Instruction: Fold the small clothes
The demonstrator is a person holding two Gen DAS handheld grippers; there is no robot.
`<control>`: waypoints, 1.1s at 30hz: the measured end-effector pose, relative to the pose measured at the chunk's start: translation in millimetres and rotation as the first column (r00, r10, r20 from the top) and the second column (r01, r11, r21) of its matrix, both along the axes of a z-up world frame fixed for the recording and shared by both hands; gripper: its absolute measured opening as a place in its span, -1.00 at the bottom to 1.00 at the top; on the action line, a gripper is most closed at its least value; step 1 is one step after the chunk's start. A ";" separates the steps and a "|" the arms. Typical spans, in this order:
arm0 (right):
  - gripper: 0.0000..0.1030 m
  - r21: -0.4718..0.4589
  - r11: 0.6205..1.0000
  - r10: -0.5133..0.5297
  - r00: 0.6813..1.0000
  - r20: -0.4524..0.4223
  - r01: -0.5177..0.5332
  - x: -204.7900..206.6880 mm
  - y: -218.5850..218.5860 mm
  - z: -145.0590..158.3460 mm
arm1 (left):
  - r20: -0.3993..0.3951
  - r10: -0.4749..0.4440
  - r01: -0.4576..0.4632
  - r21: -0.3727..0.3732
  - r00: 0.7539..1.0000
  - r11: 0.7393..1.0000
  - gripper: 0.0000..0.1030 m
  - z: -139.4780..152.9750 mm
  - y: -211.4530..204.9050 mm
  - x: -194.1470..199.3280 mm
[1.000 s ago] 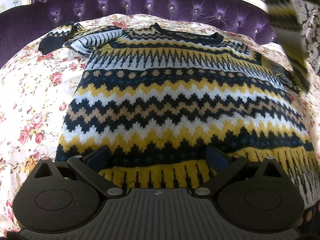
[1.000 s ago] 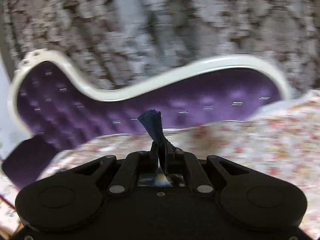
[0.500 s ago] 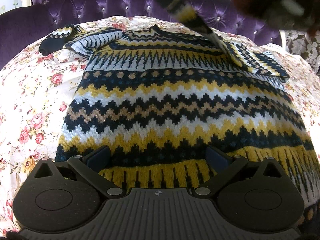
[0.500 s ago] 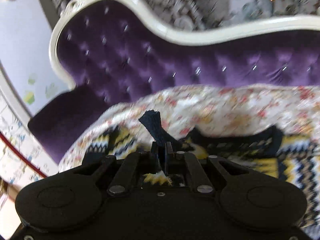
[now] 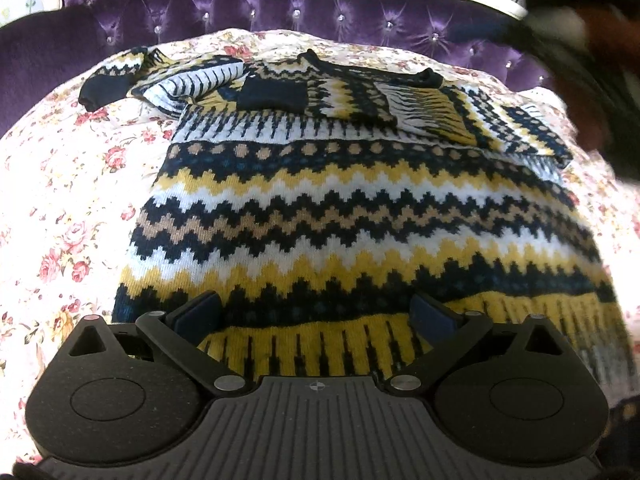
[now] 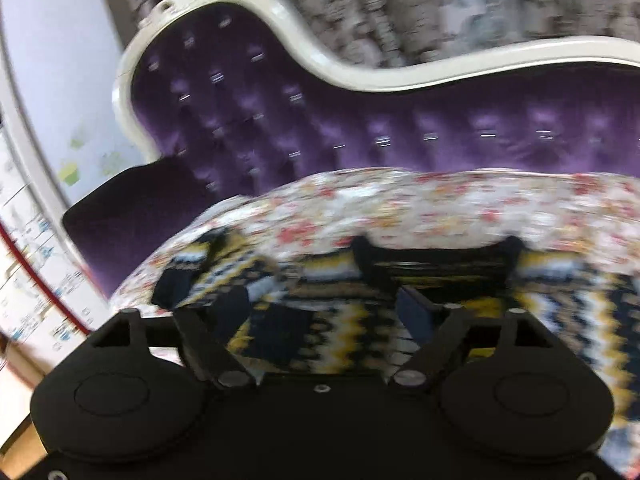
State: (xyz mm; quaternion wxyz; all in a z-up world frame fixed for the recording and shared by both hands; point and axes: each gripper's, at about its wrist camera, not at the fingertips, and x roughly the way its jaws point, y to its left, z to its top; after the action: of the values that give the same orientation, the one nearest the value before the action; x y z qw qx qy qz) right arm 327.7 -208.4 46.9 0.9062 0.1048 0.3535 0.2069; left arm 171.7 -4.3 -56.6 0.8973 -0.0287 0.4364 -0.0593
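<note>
At the far left, the sweater's (image 5: 352, 216) other sleeve (image 5: 120, 80) still lay bunched outward on the floral bedspread (image 5: 60, 200), its dark cuff toward the purple tufted headboard (image 5: 240, 4), so that side had not yet been folded in. Your left hand-held gripper (image 5: 316, 316) hovered over the yellow-striped hem with its jaws spread wide and nothing between the pads; I judge you parked it there ready to take the hem for a later fold, or to steady the knit. The sweater itself lay flat and face up in the middle of the bed, hem nearest you, collar toward the headboard. Further right, the folded sleeve (image 5: 360, 100) lay across the chest just below the collar, its dark cuff near the middle, which looks like the purpose of that move: narrowing the body before folding it up. Your right hand-held gripper (image 6: 324, 312) had just been opening above that sleeve; its jaws stood apart and empty, the cloth released beneath them, though the view was motion-blurred.
</note>
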 end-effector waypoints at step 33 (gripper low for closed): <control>0.89 0.055 0.910 -0.401 0.908 -0.123 0.410 -8.1 -157.9 -19.0 | -0.074 0.105 -0.113 -0.106 0.992 0.988 0.59 9.9 46.7 198.5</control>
State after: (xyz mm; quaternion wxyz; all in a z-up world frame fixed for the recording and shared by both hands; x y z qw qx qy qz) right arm 319.5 -366.3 27.9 0.9039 0.2231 0.3642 0.0220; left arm 370.2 42.5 -46.8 0.8809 -0.1039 0.4606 -0.0331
